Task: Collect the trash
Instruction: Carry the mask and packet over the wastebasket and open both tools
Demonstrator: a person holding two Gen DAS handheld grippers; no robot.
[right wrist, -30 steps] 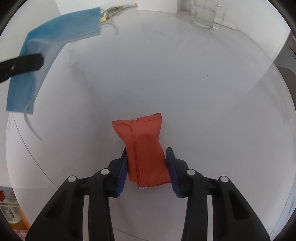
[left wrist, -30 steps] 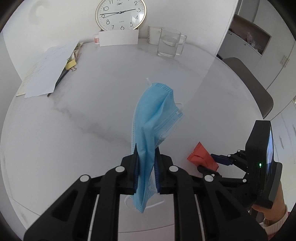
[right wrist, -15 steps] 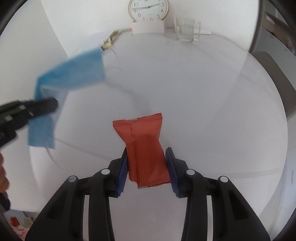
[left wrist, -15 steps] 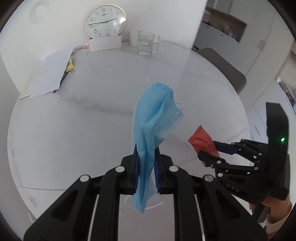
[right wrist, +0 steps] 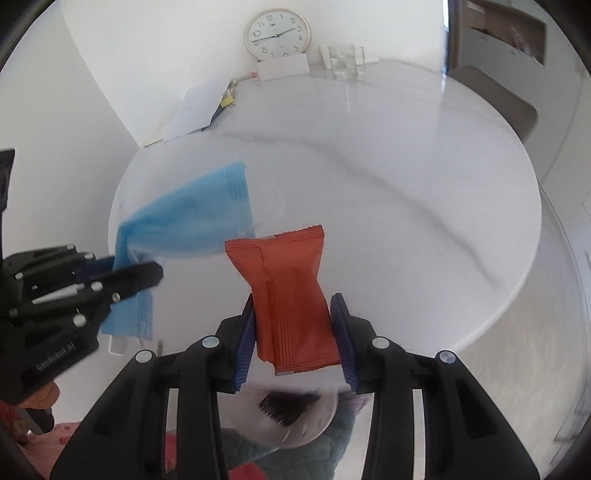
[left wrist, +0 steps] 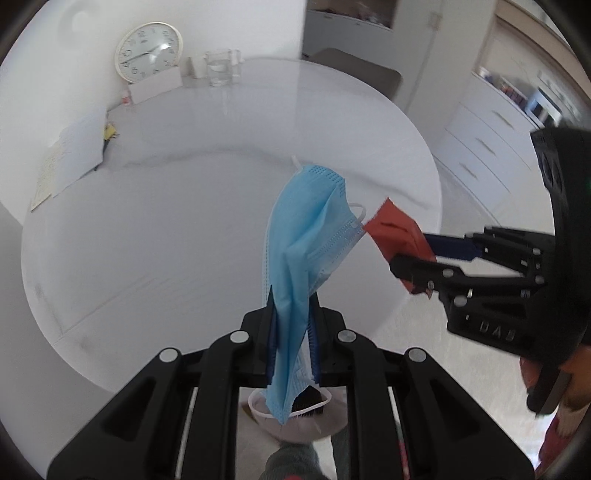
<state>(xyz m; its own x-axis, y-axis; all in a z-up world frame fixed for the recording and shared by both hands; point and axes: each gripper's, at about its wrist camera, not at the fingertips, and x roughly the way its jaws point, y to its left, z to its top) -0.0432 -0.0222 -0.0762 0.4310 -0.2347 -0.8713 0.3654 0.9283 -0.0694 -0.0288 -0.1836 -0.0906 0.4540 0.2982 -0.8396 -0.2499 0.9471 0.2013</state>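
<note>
Pinching a blue pleated face mask (left wrist: pixel 295 258) between its narrow blue pads, the left gripper (left wrist: pixel 291 325) holds it lengthwise, long axis running up and away over the round white marble table (left wrist: pixel 147 240). Beside the mask, the right gripper (left wrist: pixel 413 258) clamps a red snack wrapper (left wrist: pixel 391 229). Below, a white bowl-like container (left wrist: pixel 291 421) holds something dark.

From the right wrist view, the right gripper (right wrist: pixel 295 332) squeezes the crimped foil wrapper (right wrist: pixel 288 295) upright, long axis pointing toward the table's wall clock (right wrist: pixel 277 35); the mask (right wrist: pixel 192 229) hangs left of it.
</note>
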